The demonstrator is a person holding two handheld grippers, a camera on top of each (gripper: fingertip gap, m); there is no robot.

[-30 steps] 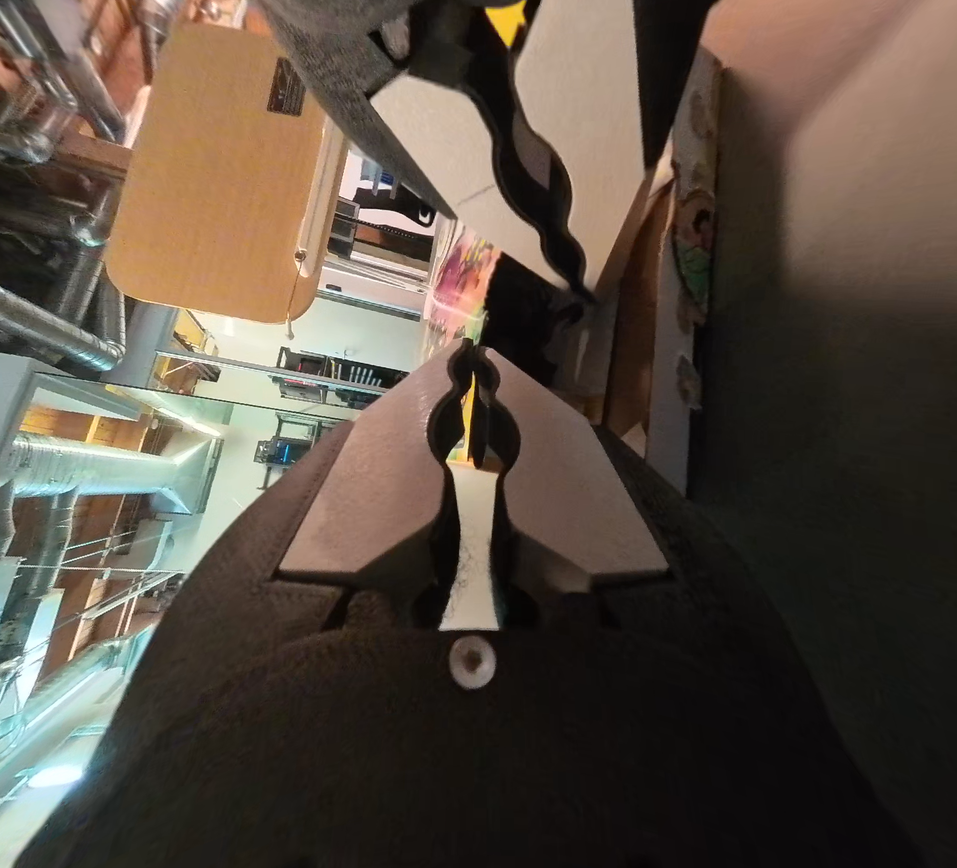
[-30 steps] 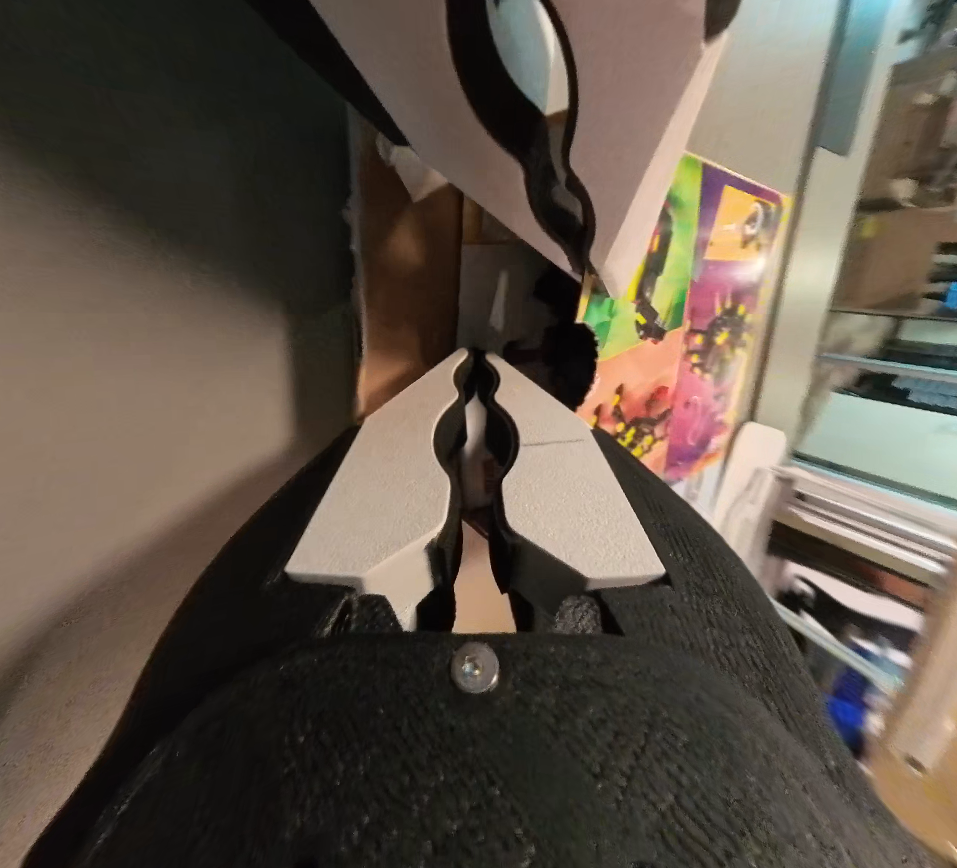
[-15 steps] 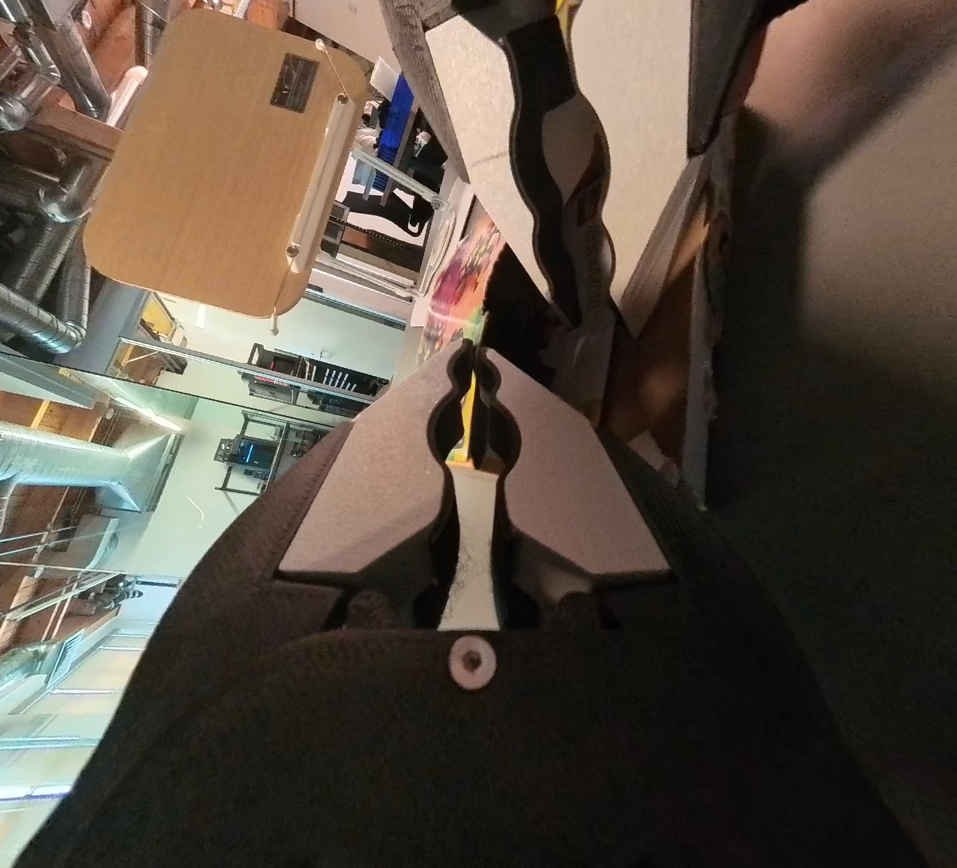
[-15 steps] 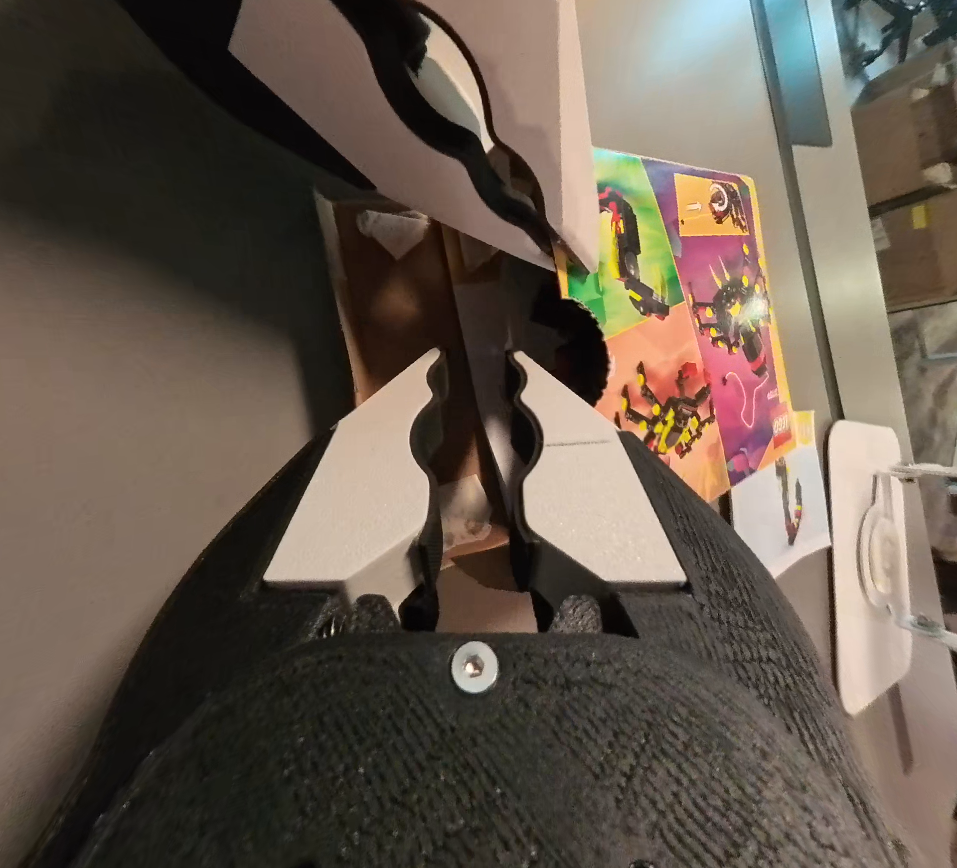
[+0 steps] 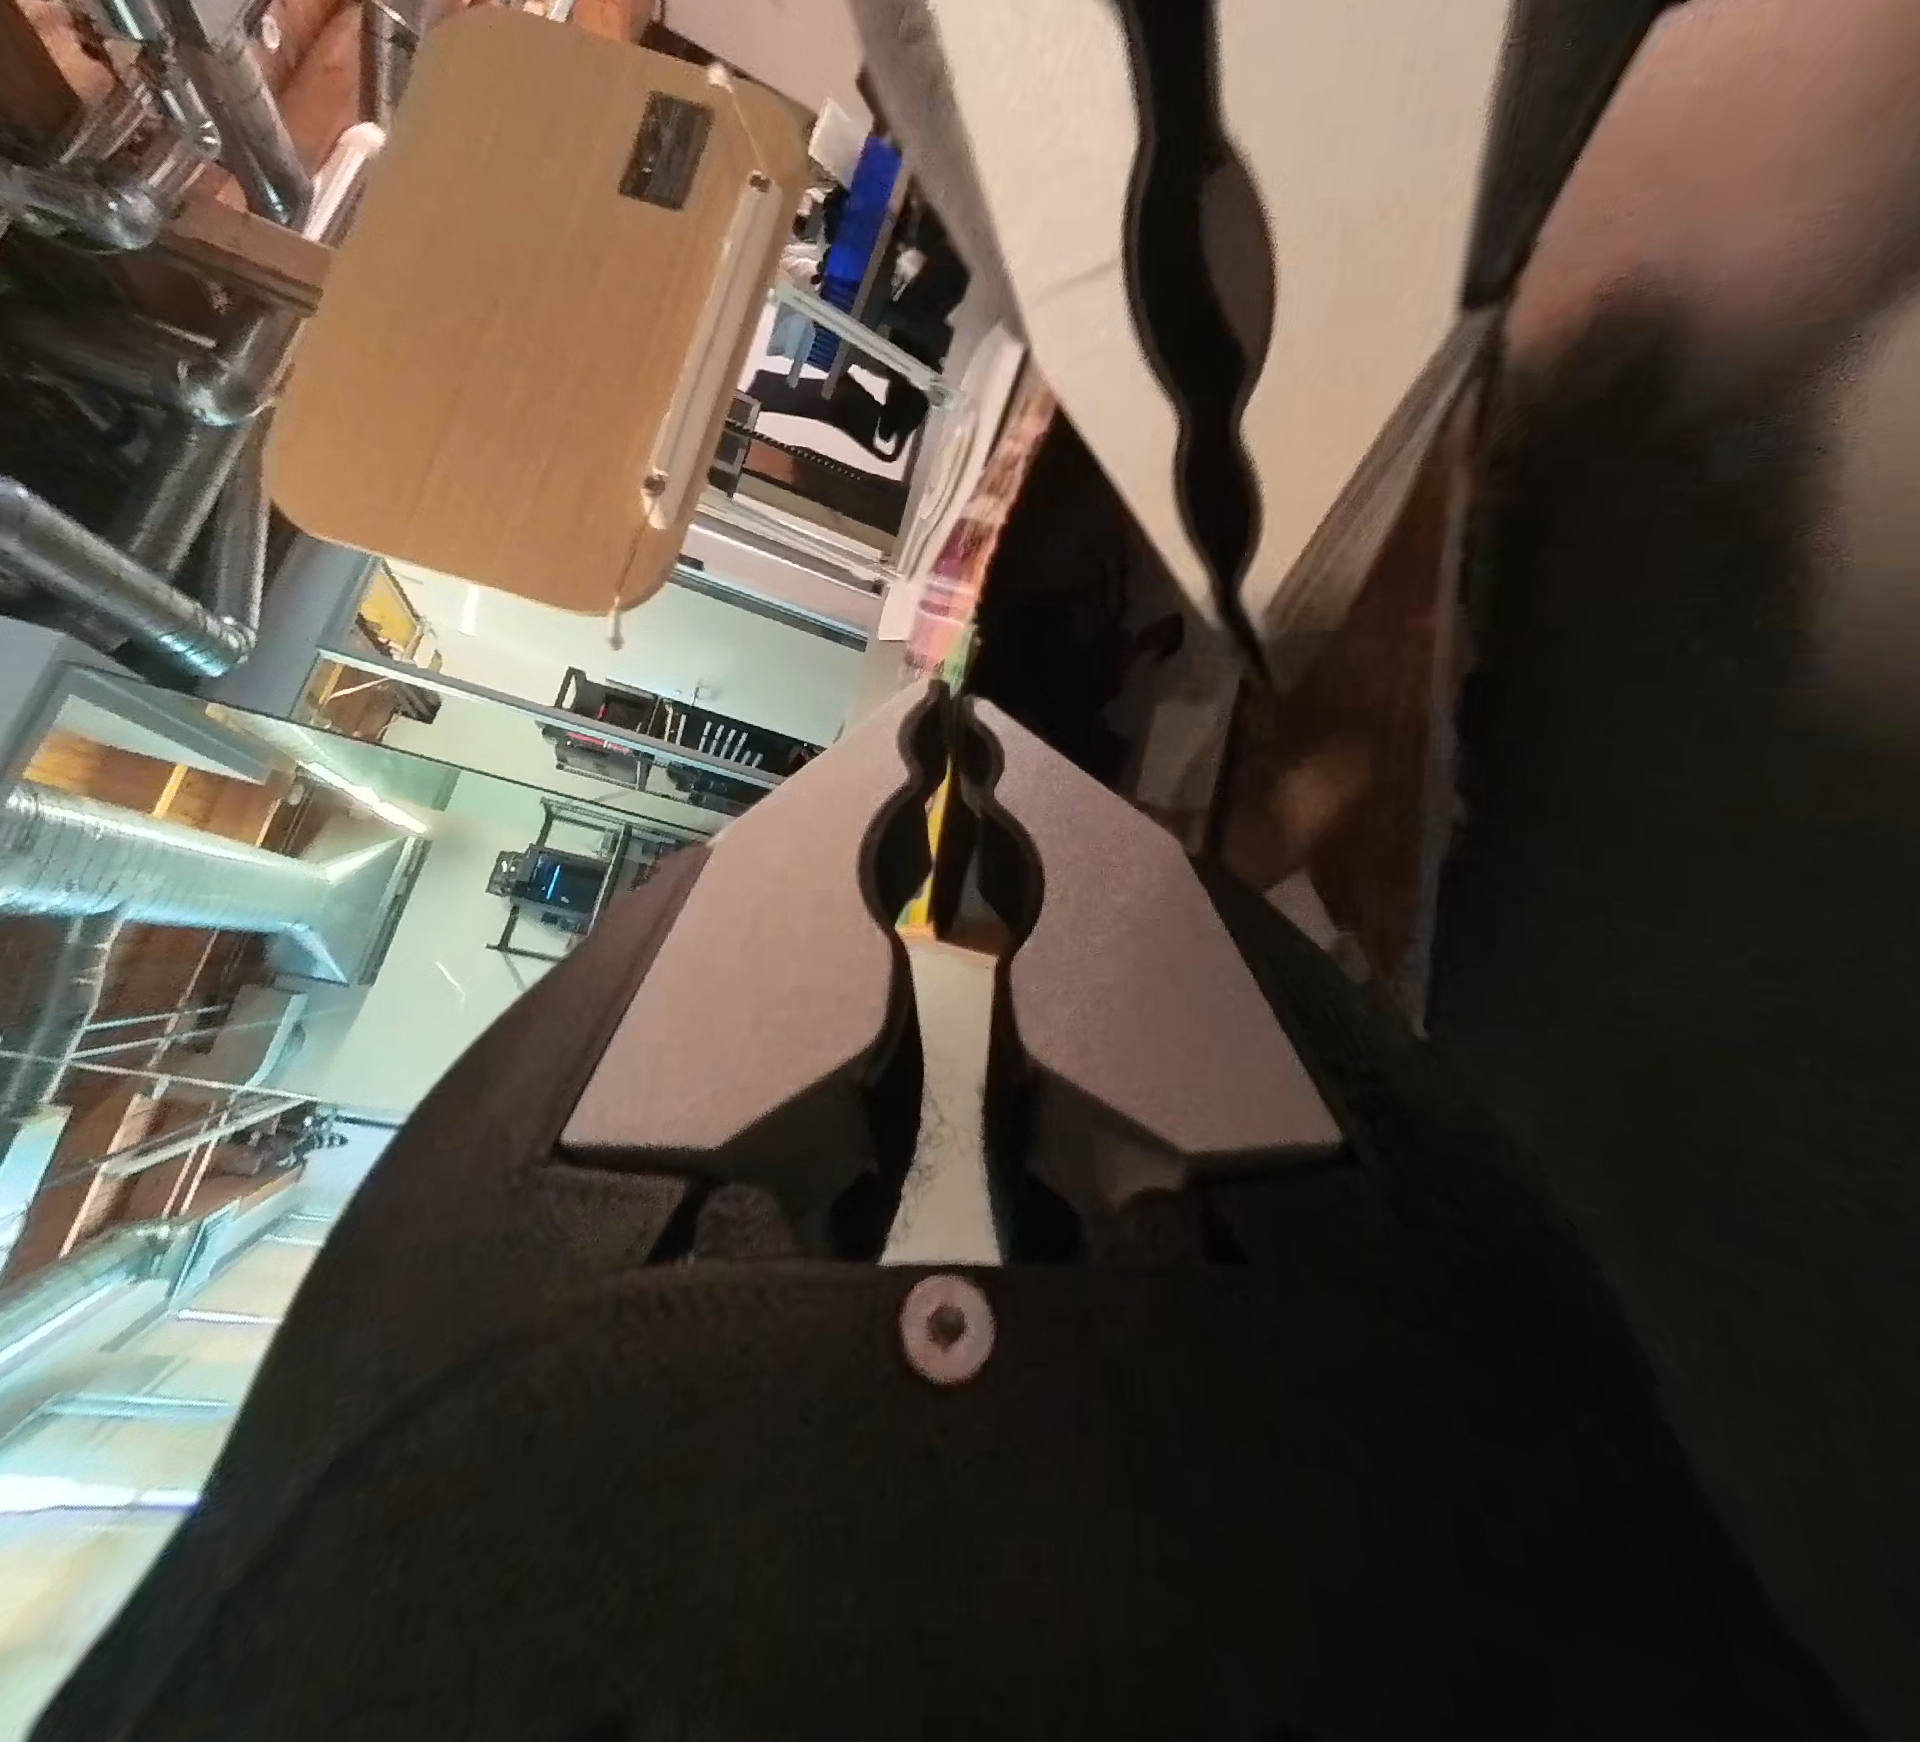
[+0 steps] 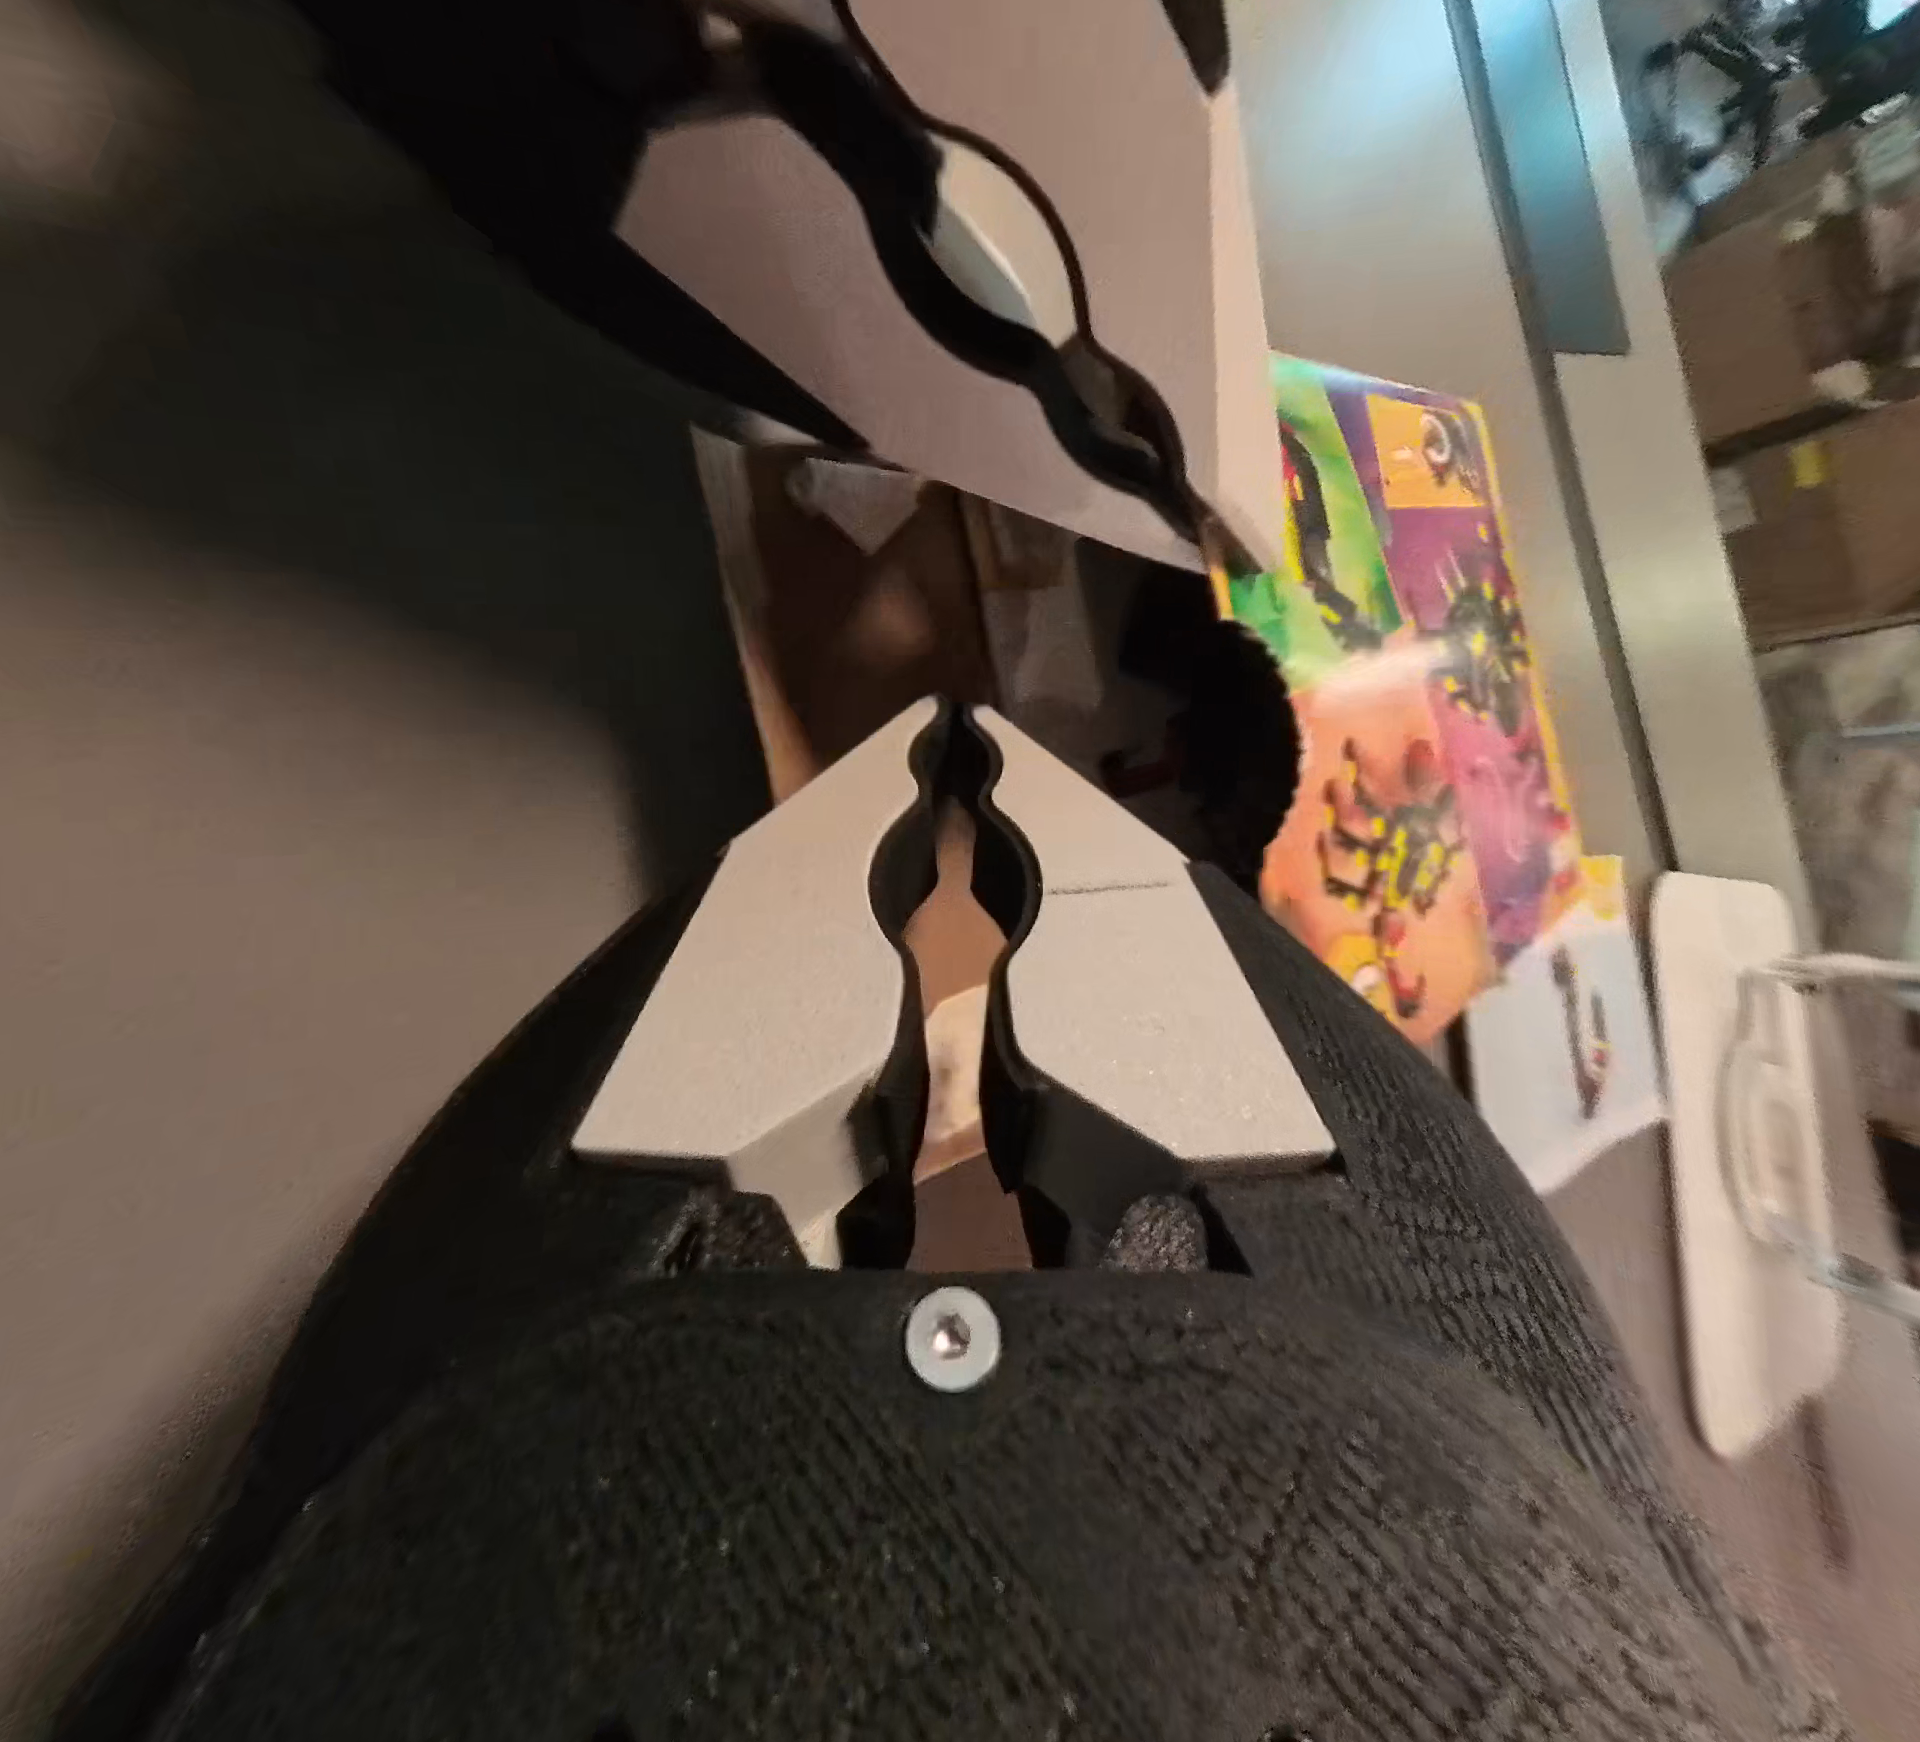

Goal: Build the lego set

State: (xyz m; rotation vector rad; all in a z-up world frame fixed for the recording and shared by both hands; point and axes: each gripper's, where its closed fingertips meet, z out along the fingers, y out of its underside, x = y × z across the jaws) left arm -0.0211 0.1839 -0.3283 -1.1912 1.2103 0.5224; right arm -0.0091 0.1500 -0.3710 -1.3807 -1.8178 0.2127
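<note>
Black textured tool (image 6: 951,713), grey wavy-edged fingers (image 6: 1122,996)

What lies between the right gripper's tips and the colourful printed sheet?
A black, ridged round thing, seen in the right wrist view; its kind is unclear.

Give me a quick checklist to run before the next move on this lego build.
1. Left gripper shut on the small yellow and black piece: ok.
2. Right gripper shut; anything pinched at its tips: cannot tell.
3. The two grippers' tips apart, not touching: ok.
4. Pictured lego box in sight of the right wrist view: ok.
5. Right wrist view sharp enough to aim: not ok, blurred.
</note>
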